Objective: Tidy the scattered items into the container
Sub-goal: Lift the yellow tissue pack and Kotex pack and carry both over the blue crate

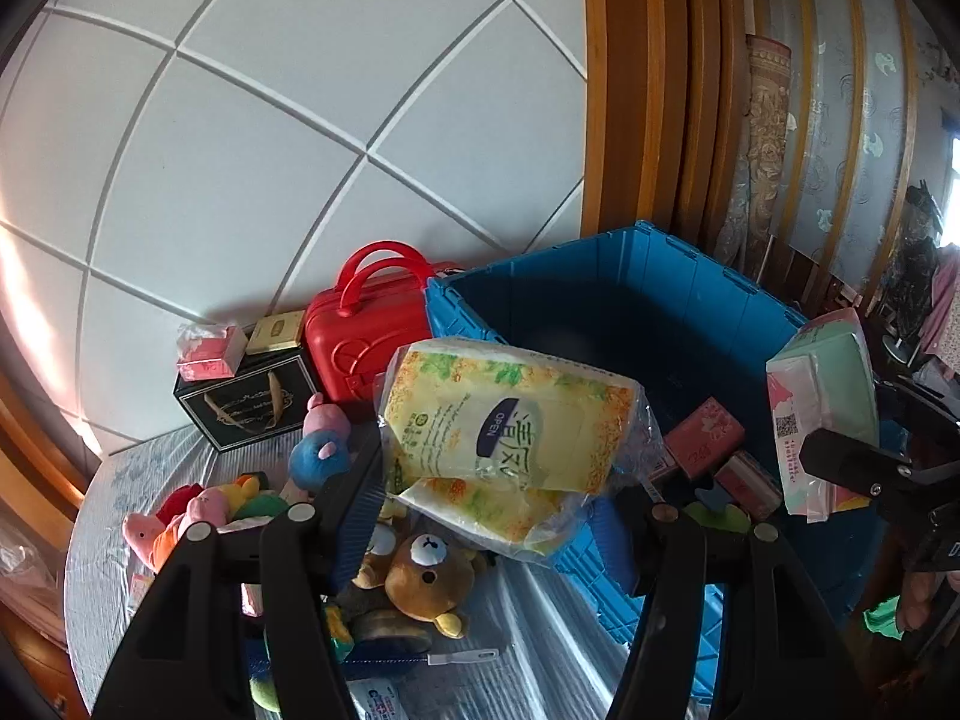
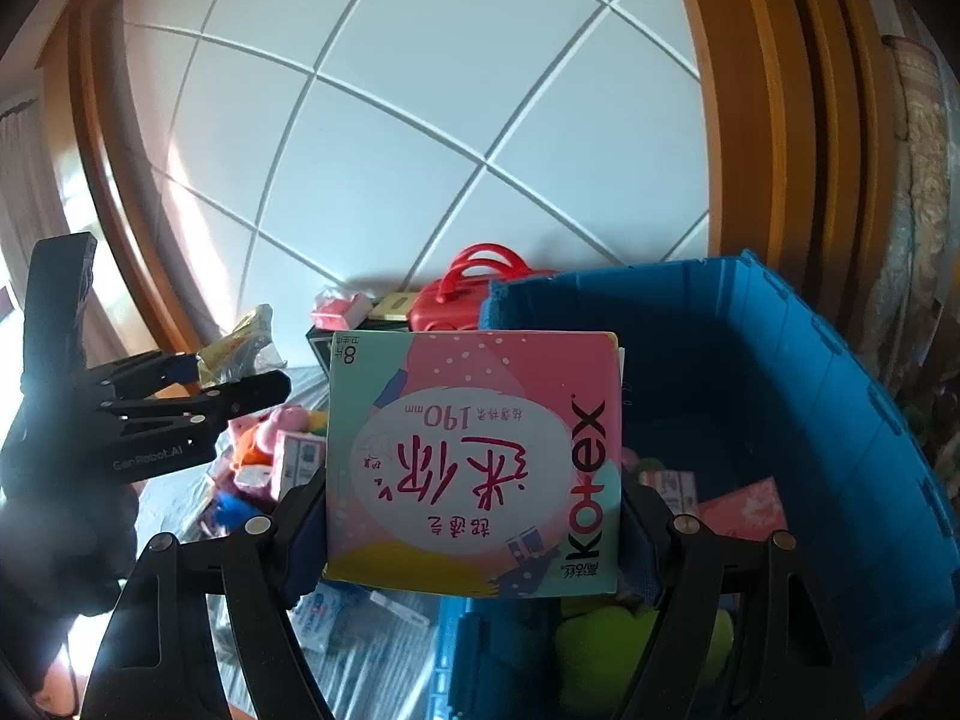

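My left gripper point(image 1: 504, 480) is shut on a yellow tissue pack point(image 1: 510, 420) in clear wrap and holds it above the near rim of the blue crate point(image 1: 660, 276). My right gripper point(image 2: 474, 516) is shut on a pink and teal Kotex pack point(image 2: 474, 456), held over the crate's left rim point(image 2: 810, 360). That pack also shows at the right of the left wrist view point(image 1: 822, 396). Pink packs point(image 1: 702, 435) lie inside the crate. The left gripper with its yellow pack point(image 2: 234, 348) shows at the left of the right wrist view.
On the table left of the crate lie a brown bear plush point(image 1: 426, 576), a blue plush point(image 1: 318, 456) and pink plush toys point(image 1: 180, 516). A red case point(image 1: 366, 324), a black gift bag point(image 1: 246, 402) and a pink box point(image 1: 210, 351) stand against the wall.
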The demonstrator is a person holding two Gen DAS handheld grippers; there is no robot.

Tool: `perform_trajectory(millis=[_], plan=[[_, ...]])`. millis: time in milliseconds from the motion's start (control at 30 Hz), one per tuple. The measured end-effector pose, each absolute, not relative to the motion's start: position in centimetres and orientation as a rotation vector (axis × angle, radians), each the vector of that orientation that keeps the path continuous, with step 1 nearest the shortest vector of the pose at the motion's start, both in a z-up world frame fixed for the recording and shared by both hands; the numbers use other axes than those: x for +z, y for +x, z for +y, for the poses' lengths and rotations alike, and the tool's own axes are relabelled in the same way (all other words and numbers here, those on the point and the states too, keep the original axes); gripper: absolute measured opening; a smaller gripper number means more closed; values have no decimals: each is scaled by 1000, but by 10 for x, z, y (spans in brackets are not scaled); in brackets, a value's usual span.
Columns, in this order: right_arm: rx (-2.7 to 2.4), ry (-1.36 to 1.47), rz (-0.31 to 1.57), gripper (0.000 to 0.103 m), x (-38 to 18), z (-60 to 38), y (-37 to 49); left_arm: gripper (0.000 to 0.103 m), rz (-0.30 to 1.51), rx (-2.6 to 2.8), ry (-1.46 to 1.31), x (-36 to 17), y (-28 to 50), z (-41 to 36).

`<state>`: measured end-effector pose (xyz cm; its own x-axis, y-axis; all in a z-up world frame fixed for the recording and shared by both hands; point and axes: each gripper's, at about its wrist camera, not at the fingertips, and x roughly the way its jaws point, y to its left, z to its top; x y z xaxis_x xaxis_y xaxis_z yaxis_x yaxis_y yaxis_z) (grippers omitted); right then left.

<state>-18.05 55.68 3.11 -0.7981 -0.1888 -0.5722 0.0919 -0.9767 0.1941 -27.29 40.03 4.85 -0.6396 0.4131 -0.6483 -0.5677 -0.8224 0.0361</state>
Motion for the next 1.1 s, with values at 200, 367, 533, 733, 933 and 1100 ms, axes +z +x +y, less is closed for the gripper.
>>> perform_trajectory(millis=[200,367,533,733,933,1100], plan=[[-2880,941,-270,78,28,591,-180,61,346,2374,-859,50,-276,440],[-2916,951,-298,78,24,617,-179,61,371,2342,-848,50,-279,473],[-2948,963,-324,78,21,643,-179,61,397,2319,-836,50,-284,503],[-2975,980,-349,78,17,670,-185,61,422,2292,-837,47,-292,536],[-2998,995,-377,78,11,692,-187,61,447,2266,-842,40,-302,565],[-3013,1012,-407,78,6,711,-188,61,461,2249,-840,38,-309,582]])
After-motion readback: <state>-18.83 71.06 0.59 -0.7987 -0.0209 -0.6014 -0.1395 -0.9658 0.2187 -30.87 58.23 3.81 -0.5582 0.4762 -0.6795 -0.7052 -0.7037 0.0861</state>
